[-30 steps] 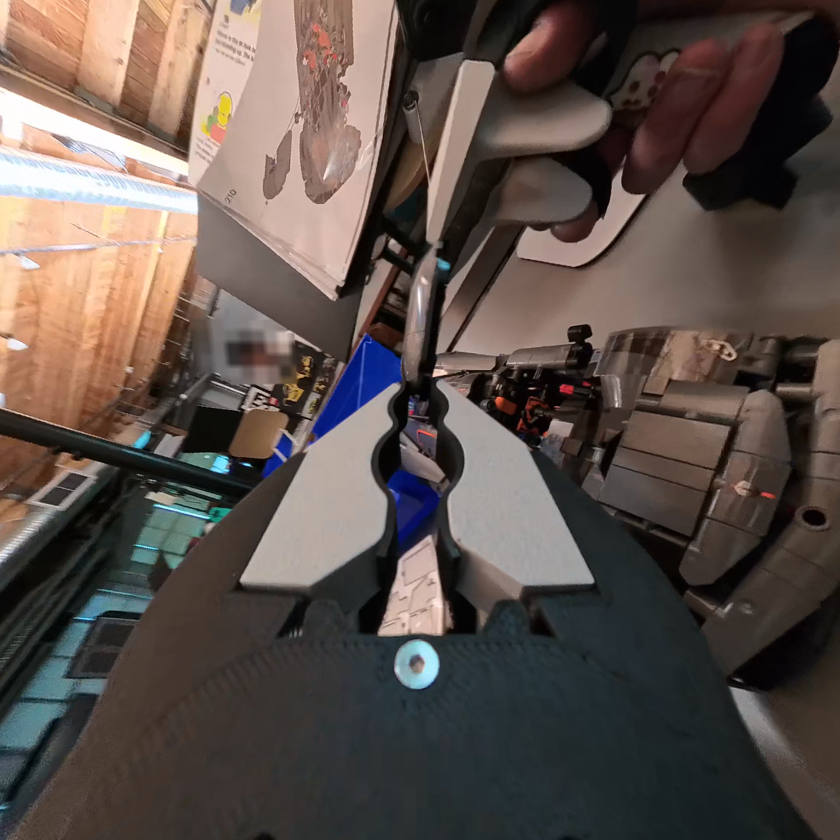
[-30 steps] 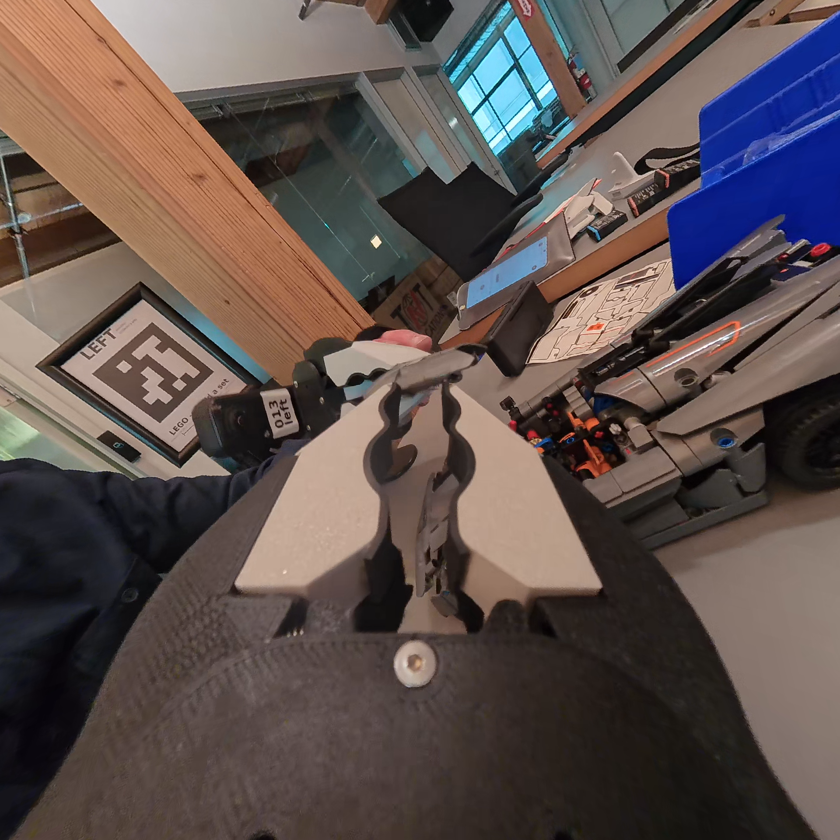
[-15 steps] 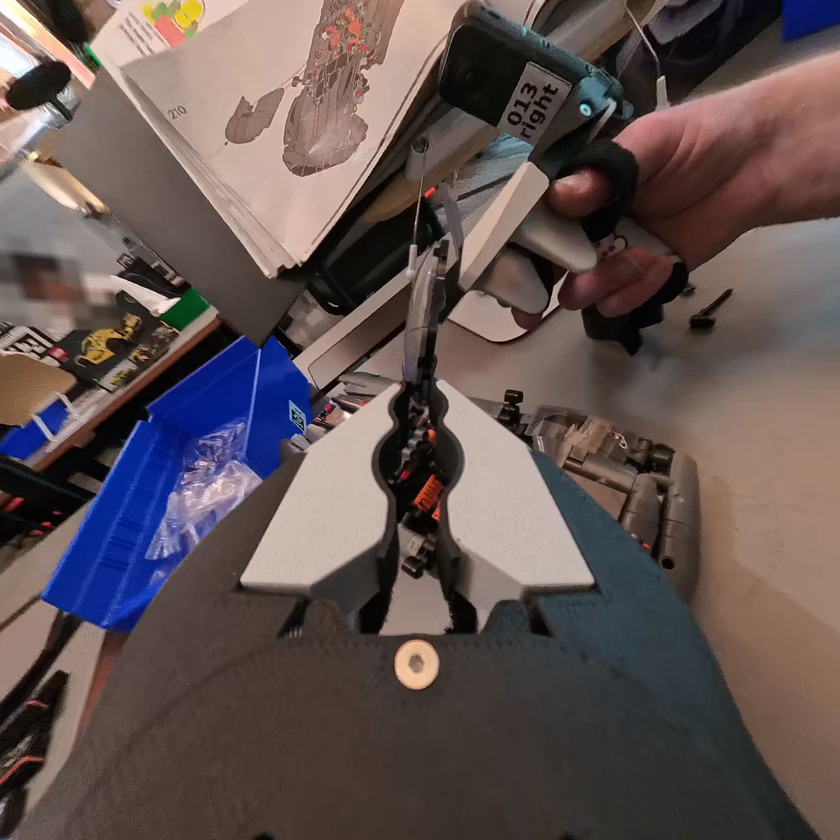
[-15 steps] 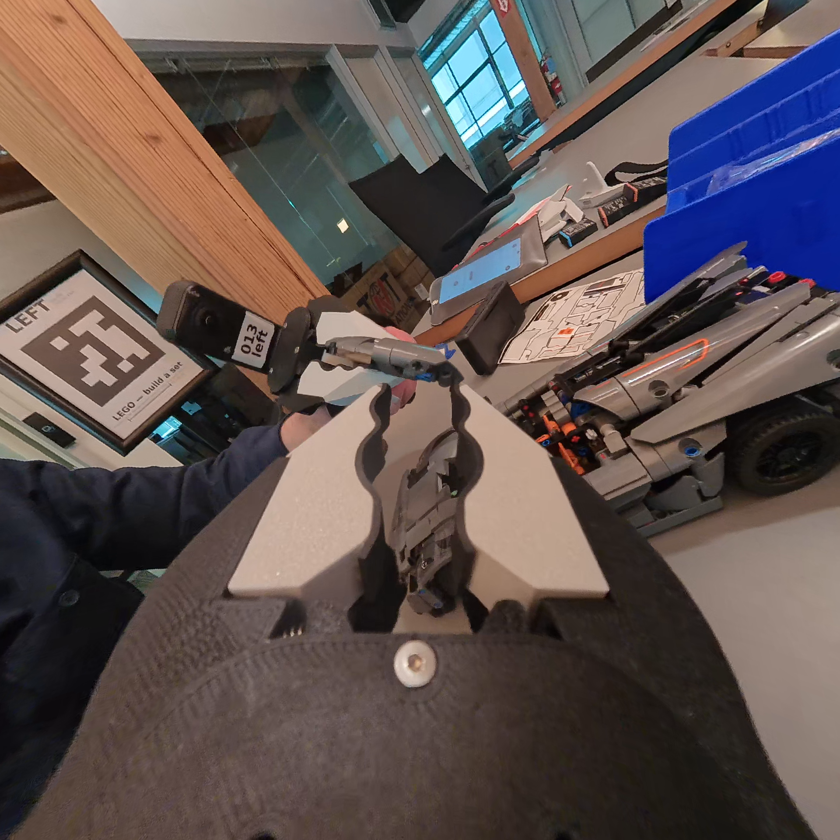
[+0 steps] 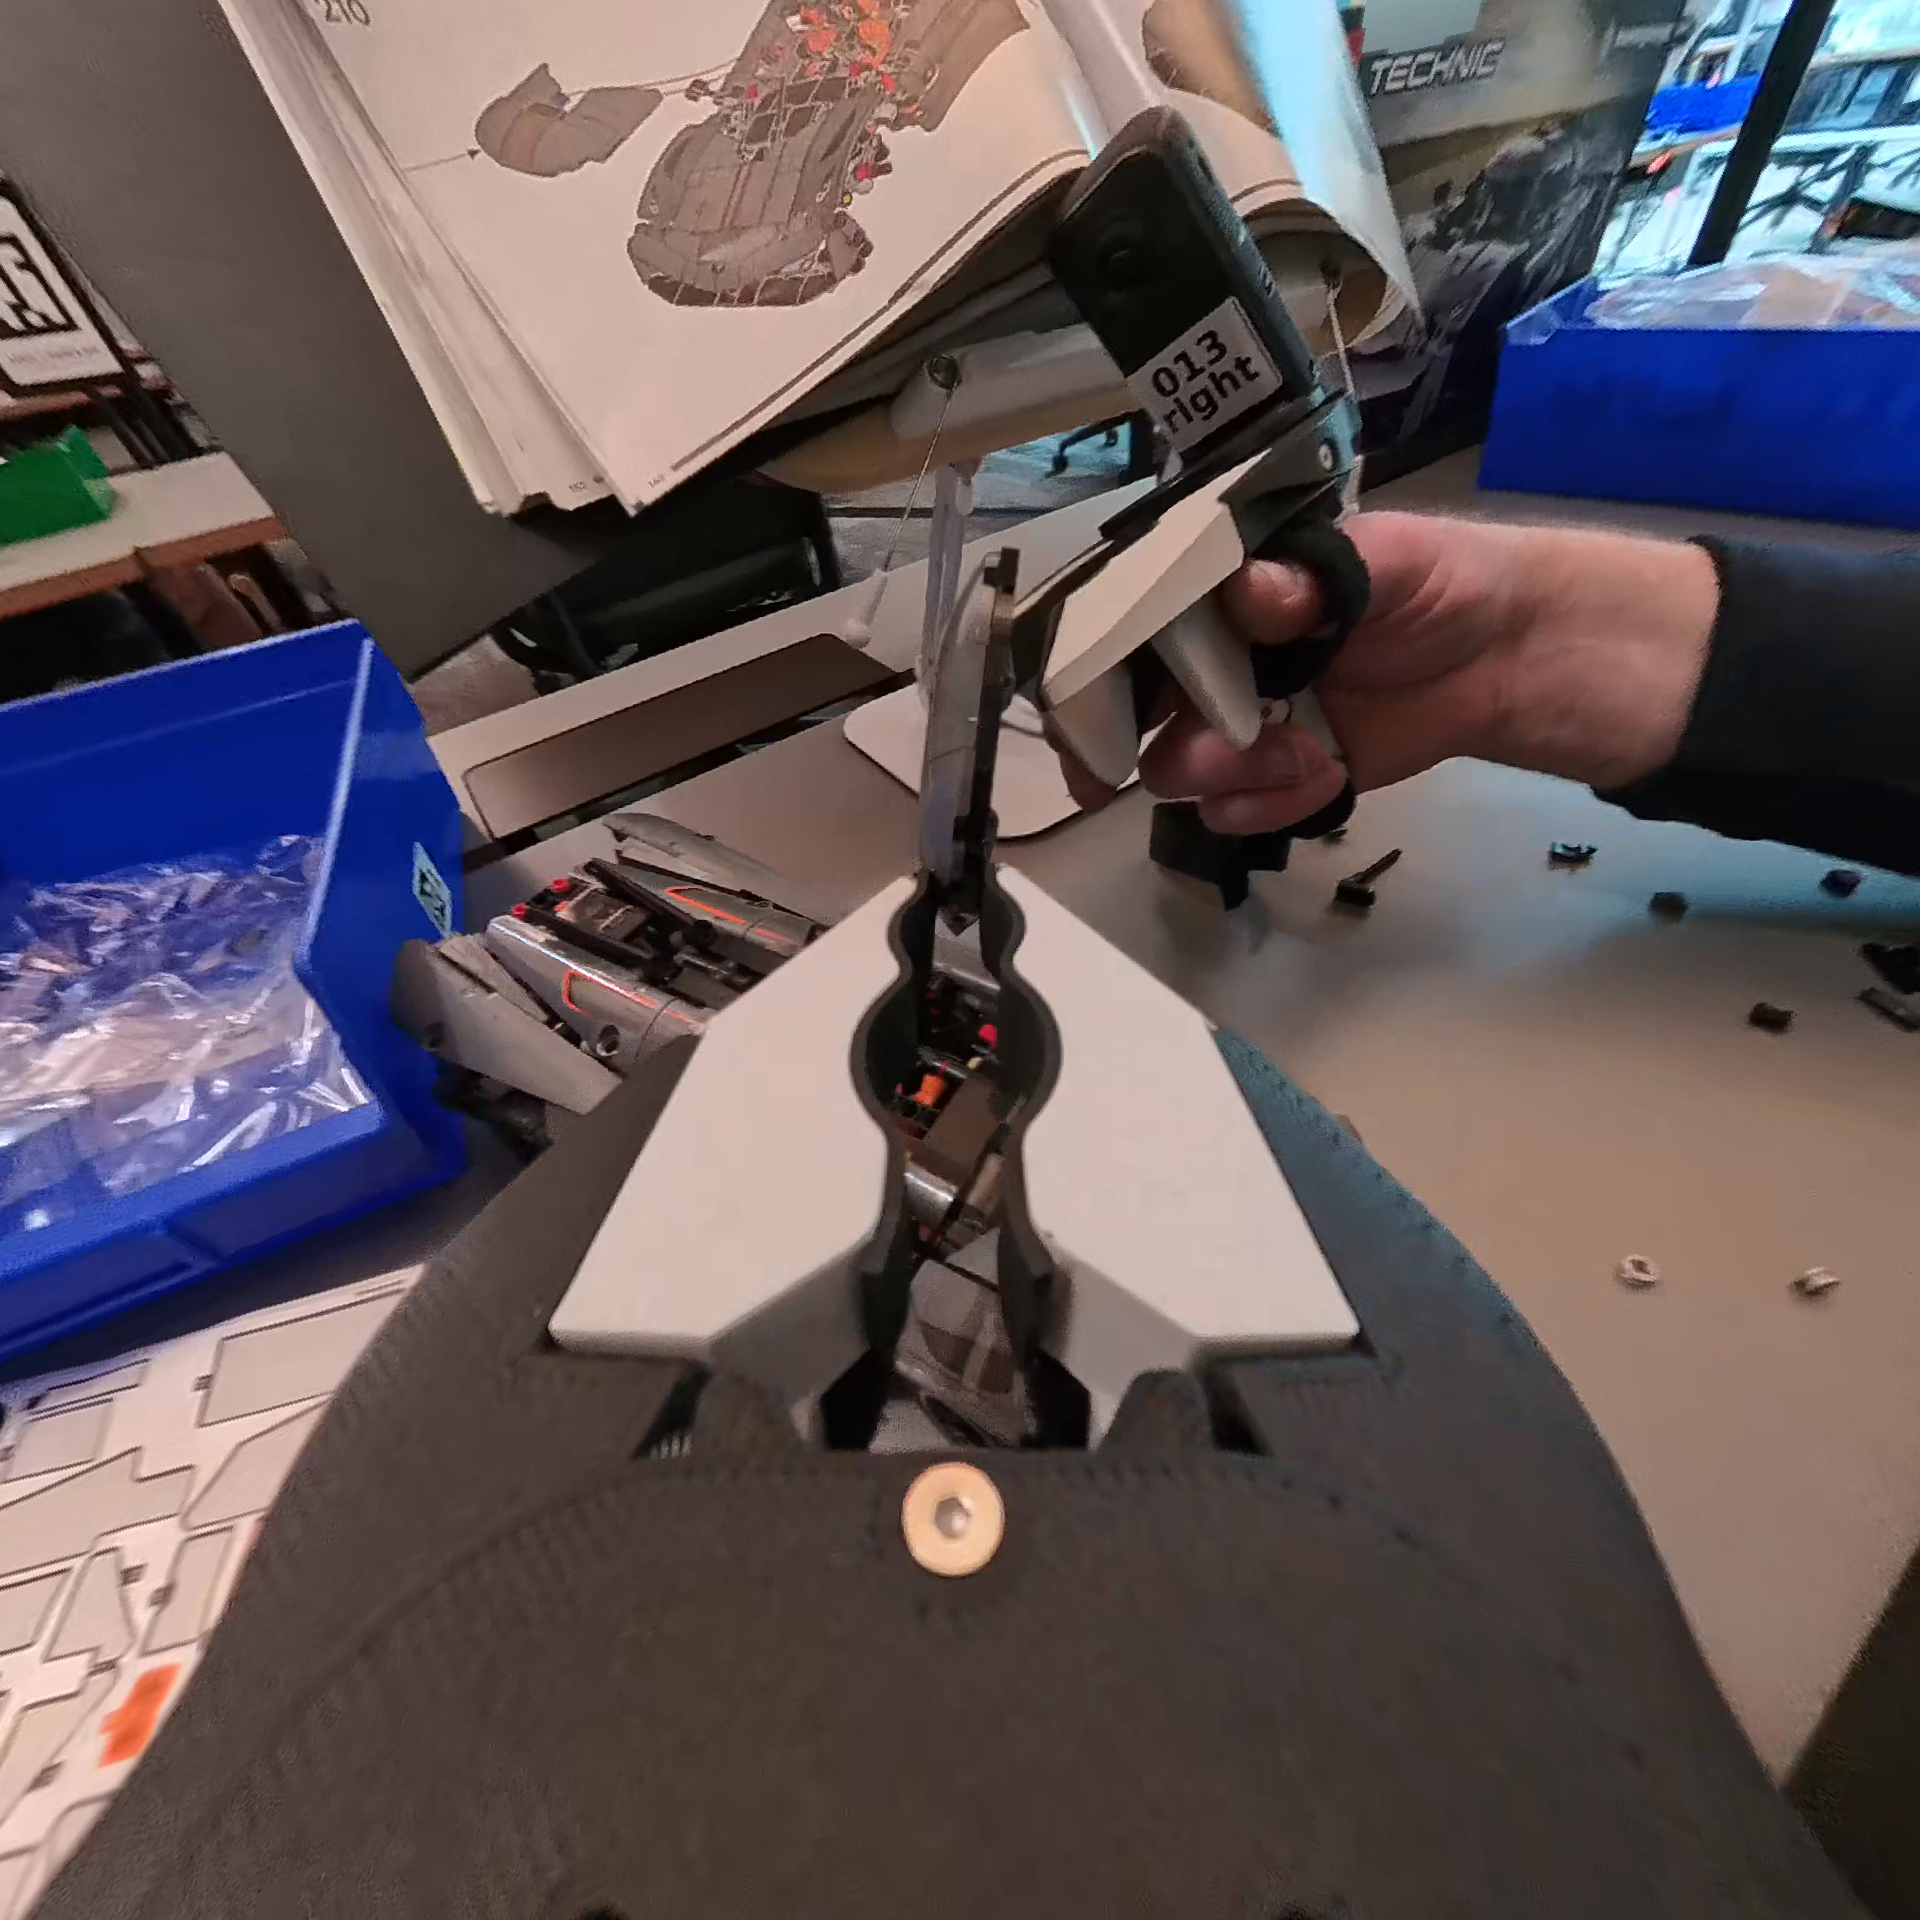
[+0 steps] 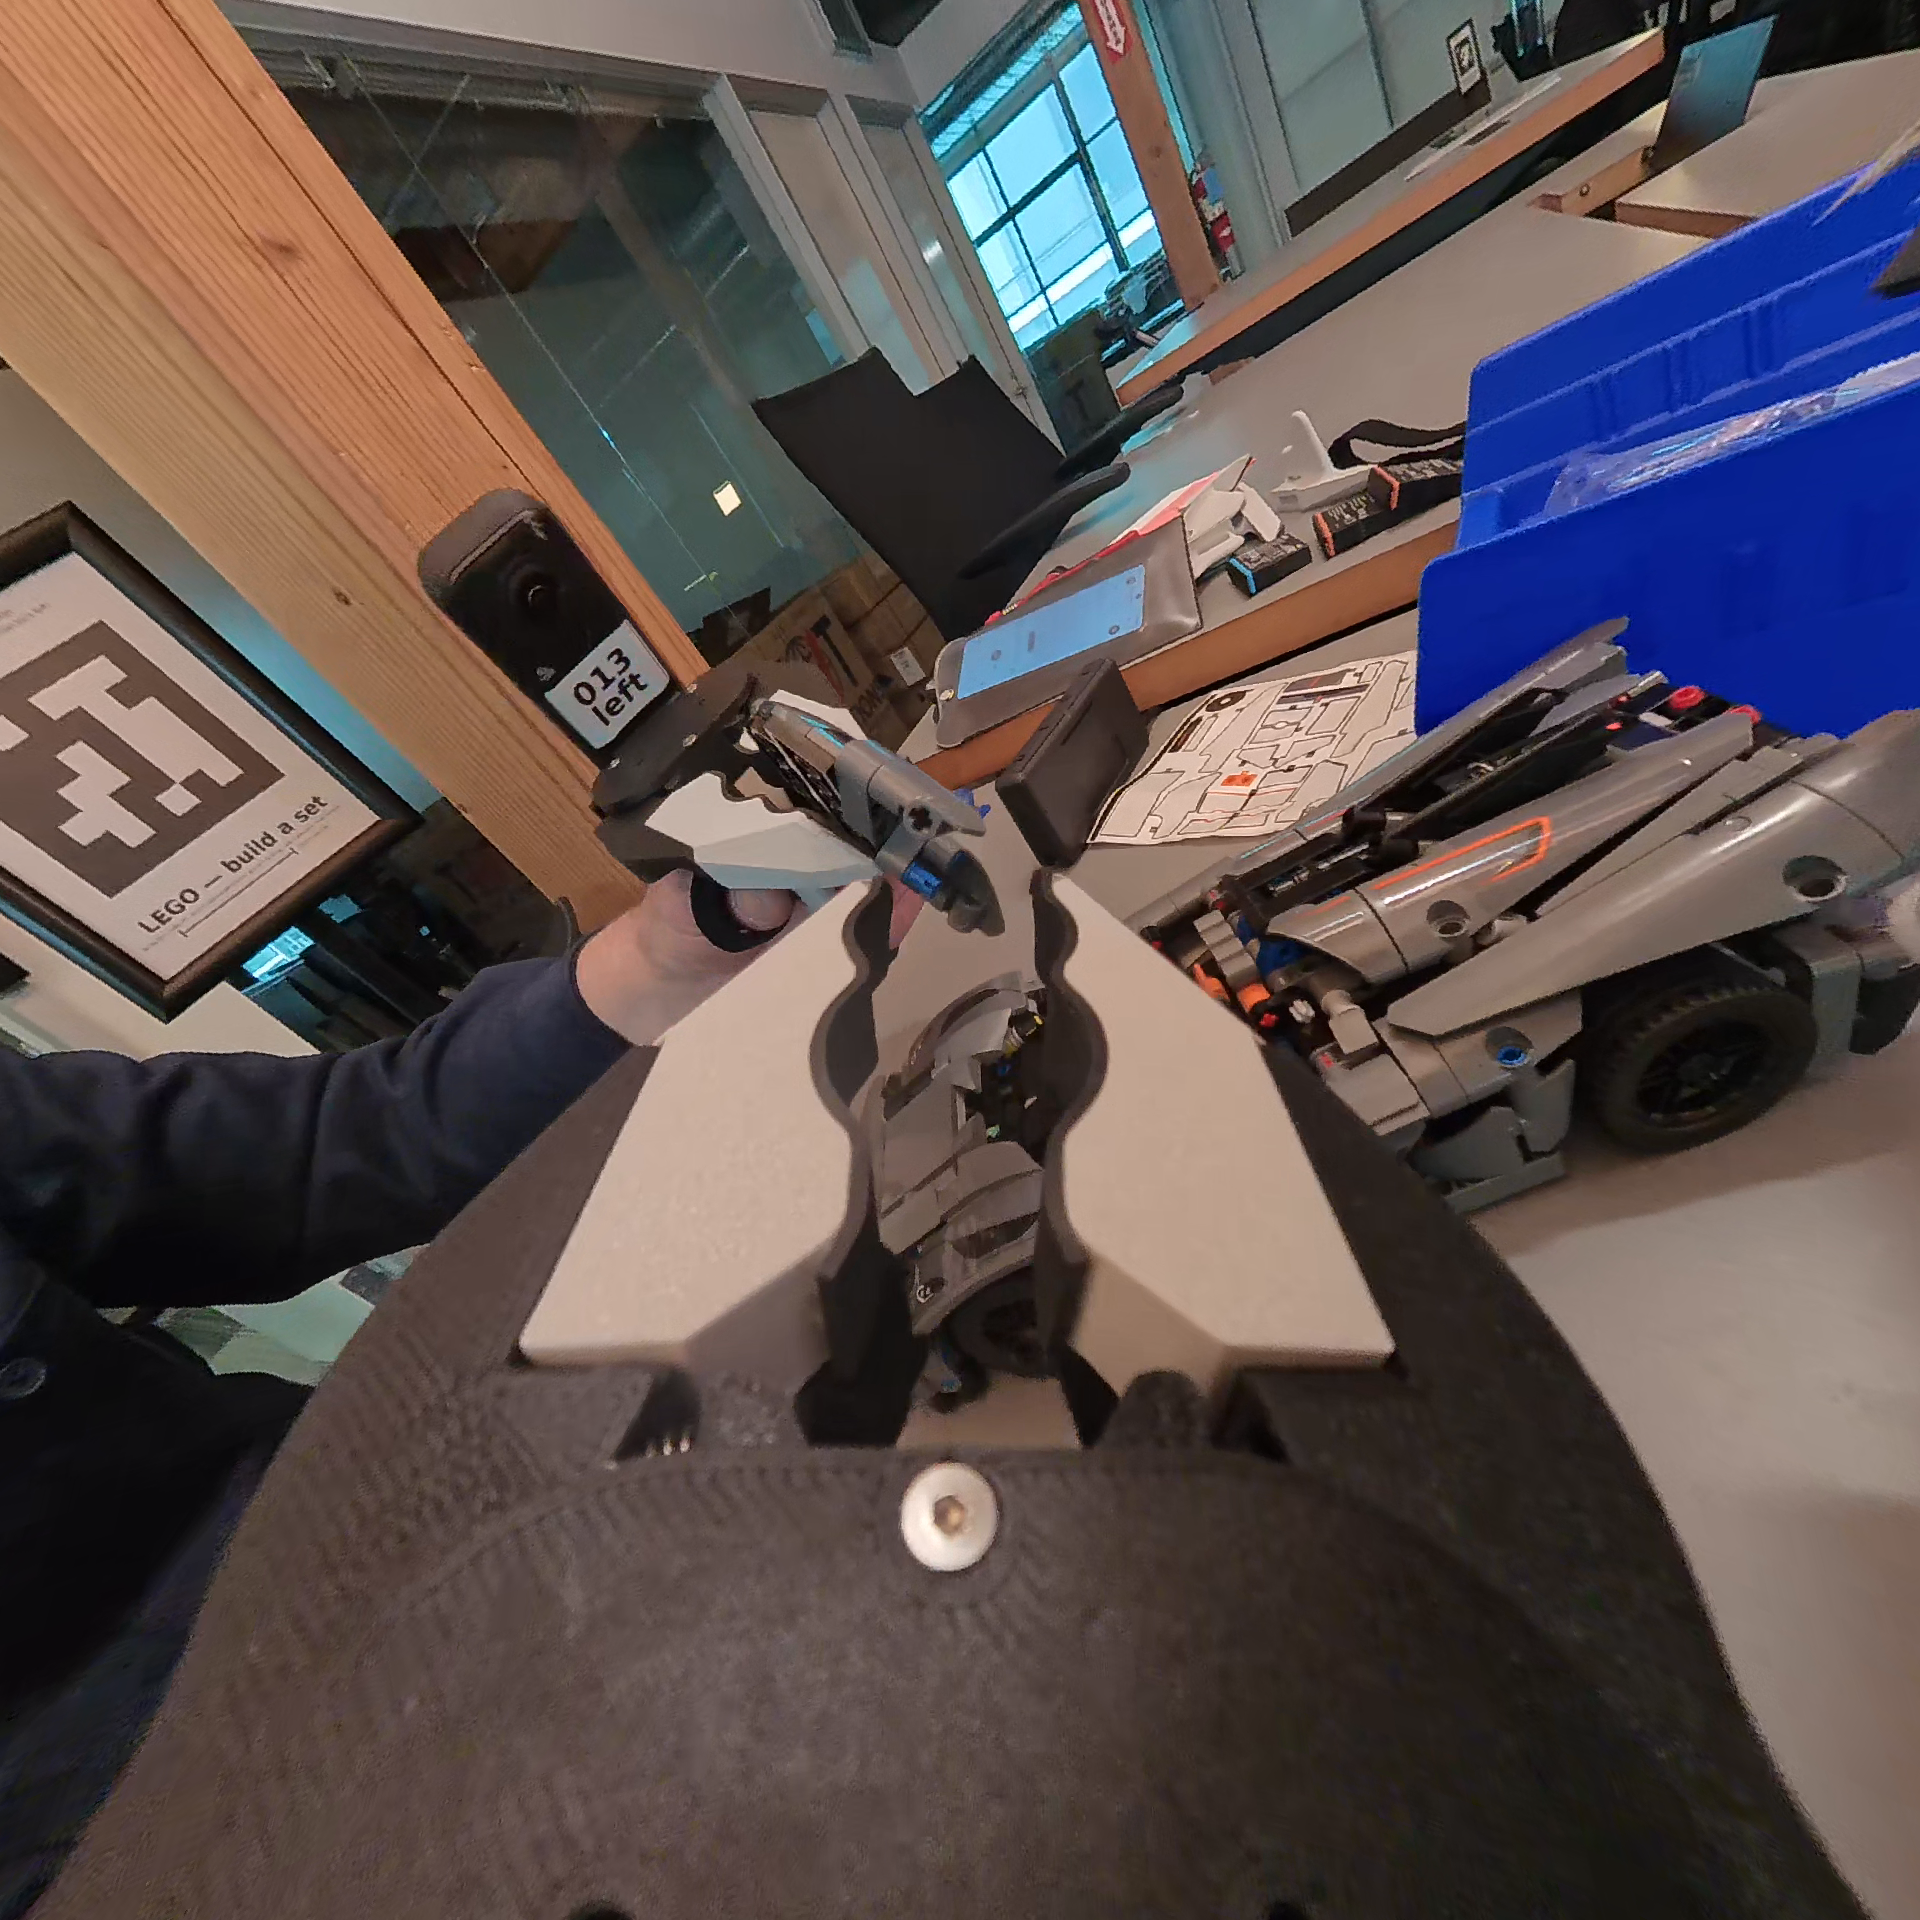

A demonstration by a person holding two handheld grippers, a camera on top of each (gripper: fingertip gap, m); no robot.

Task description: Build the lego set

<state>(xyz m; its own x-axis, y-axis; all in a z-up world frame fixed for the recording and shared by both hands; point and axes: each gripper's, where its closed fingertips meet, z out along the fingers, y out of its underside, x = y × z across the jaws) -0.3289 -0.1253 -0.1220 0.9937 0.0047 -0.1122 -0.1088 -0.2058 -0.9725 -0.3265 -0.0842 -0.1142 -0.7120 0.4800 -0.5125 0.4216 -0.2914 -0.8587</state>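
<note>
Grey panel piece (image 6: 883, 800): sitting clenched between the fingers of the left gripper (image 5: 958, 894); seen side-on in the right wrist view, with a blue pin at its lower end.
Left wrist view only: showing the same piece (image 5: 961, 748) edge-on, rising as a thin strip from the fingertips toward the right gripper (image 5: 1049, 665), which appears to be touching its top edge.
Right gripper (image 6: 956, 904): fingers standing apart, released, nothing between them; the panel piece is hanging just beyond the left fingertip.
Lego car (image 6: 1507, 935): resting on the grey table (image 6: 1714, 1299), grey with orange trim, one black wheel showing; partly hidden behind the left gripper in the left wrist view (image 5: 623, 966).
Left edge: blue bin (image 5: 208, 935) of clear bags is sitting just beside the car; sticker sheet (image 5: 125, 1507) is lying in front of it.
Back edge: open instruction book (image 5: 727, 208) is leaning over the work area.
Open room: bare table to the right, with small dark loose parts (image 5: 1371, 873) scattered well apart.
</note>
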